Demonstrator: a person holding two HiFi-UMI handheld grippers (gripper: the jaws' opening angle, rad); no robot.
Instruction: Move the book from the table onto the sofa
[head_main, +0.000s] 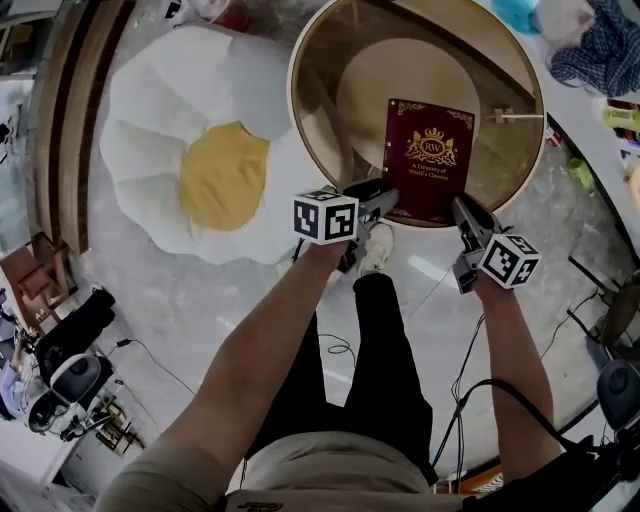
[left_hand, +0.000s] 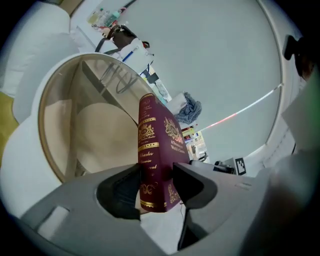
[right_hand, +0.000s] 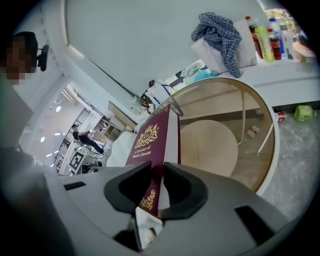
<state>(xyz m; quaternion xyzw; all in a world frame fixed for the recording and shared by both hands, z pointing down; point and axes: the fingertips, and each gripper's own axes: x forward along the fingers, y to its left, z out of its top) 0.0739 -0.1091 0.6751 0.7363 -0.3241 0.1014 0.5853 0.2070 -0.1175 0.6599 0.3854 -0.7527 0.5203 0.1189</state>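
A dark red book (head_main: 430, 160) with gold lettering lies on the round glass table (head_main: 300, 110), its near edge at the rim. My left gripper (head_main: 385, 195) is at the book's near left corner. There the gold-printed spine (left_hand: 155, 165) fills the gap between its jaws (left_hand: 156, 182), and both pads touch it. My right gripper (head_main: 462, 208) is at the near right corner, its jaws (right_hand: 156, 185) closed on the cover and the white page edge (right_hand: 155, 145). The sofa (head_main: 220, 170), a white flower-shaped cushion with a yellow middle, lies on the floor left of the table.
A white counter at the top right carries a blue checked cloth (head_main: 600, 50) and bottles (right_hand: 262, 35). Cables (head_main: 460, 380) trail over the glossy floor near the person's legs and white shoe (head_main: 377, 245). Wooden furniture (head_main: 60, 120) runs along the left.
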